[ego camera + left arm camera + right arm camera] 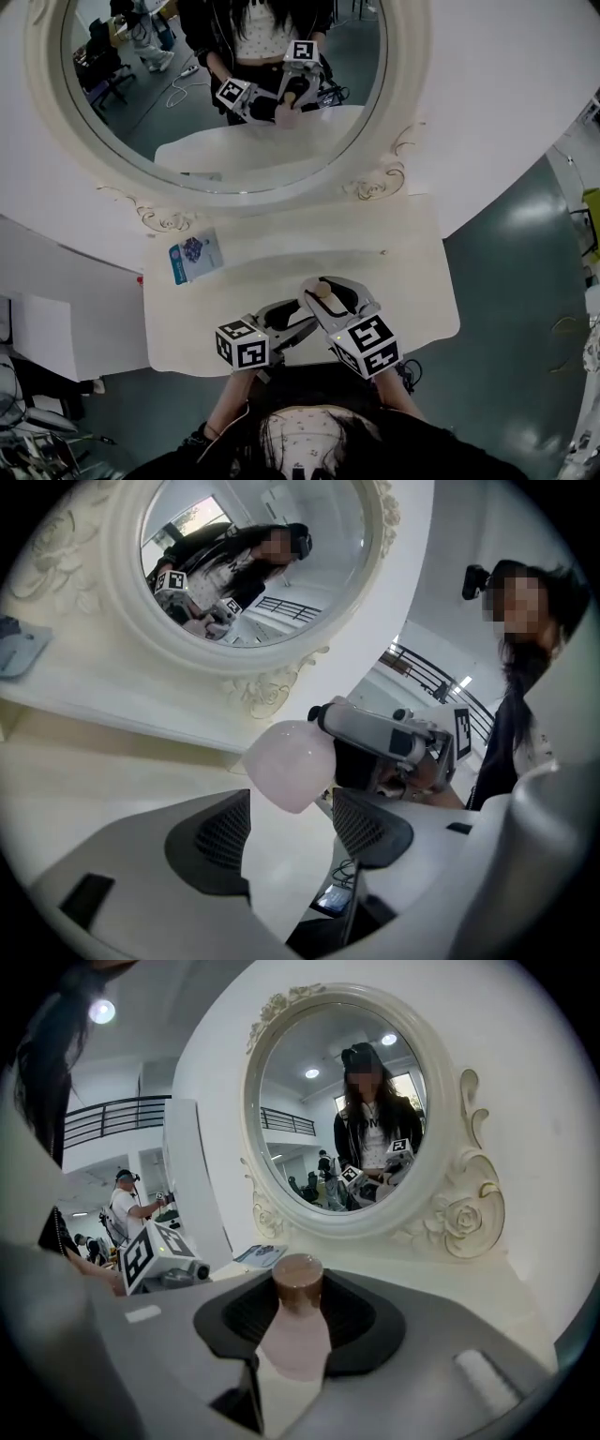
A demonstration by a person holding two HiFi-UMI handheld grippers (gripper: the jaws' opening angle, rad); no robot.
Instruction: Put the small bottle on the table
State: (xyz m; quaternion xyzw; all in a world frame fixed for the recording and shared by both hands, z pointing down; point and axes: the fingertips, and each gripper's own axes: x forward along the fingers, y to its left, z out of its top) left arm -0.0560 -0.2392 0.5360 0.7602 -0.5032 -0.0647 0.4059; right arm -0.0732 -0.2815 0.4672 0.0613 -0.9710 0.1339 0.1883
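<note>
A small pale-pink bottle with a brown cap stands upright between the pads of my right gripper, which is shut on it. From the head view, the bottle and right gripper hover over the front part of the cream dressing table. My left gripper sits just left of it, pointing at the bottle. Seen along the left jaws, the bottle's rounded base lies just beyond the left gripper, which is open with nothing between its pads.
A large round mirror in an ornate white frame stands at the back of the table. A blue-and-white booklet lies at the table's back left. The table drops off to grey floor at right and front. A person stands far off.
</note>
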